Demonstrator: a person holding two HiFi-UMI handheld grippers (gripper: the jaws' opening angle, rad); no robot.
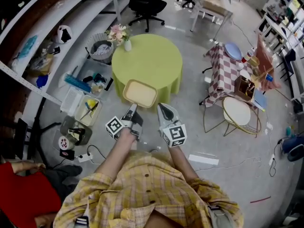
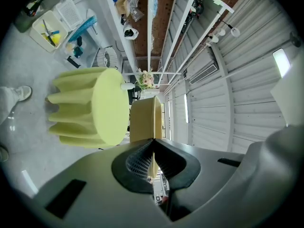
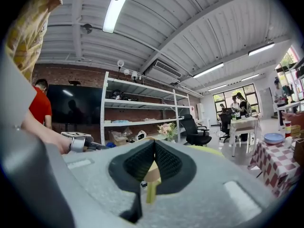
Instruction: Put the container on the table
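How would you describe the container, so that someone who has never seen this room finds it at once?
Find the round table with the lime-green cloth. Over its near edge, the left tool and the right tool hold the container. It is a shallow cream tray with rounded corners, unlike the small vase of pink flowers at the far edge.

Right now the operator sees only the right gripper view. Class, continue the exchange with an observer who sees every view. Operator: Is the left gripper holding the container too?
Observer: Yes, the left gripper is shut on the rim of the container.
Operator: Where is it against the table?
Observer: In the head view it lies over the near edge of the table, partly past it.
Operator: Anything inside it?
Observer: No, the head view shows it empty.
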